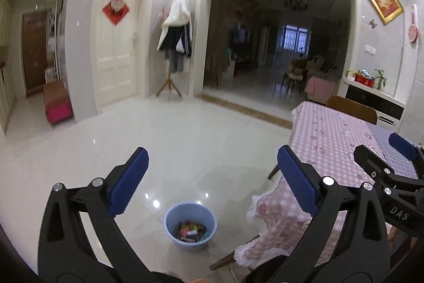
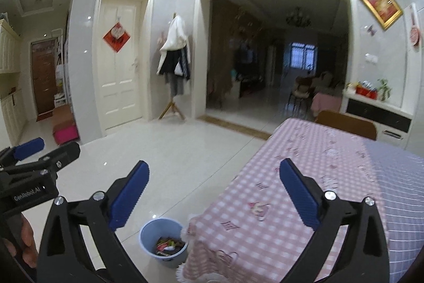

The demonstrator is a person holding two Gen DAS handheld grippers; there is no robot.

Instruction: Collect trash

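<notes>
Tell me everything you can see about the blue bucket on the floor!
The blue bucket is a small, round, open-topped tub, light blue and plastic-looking, with a thin rolled rim and walls narrowing toward the bottom. It stands upright on the shiny white tiled floor, just beside the frilly corner of the pink checked tablecloth. Inside lies a heap of crumpled wrappers in dark, red and pink colours. Neither gripper touches it; both hang above it, empty.

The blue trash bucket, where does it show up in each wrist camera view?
Left wrist: blue bucket sits bottom centre, on the floor left of the pink checked tablecloth.
Right wrist: bucket sits bottom left of centre, touching the tablecloth's hanging corner.
Shared landmark: the white door with a red diamond decoration.
</notes>
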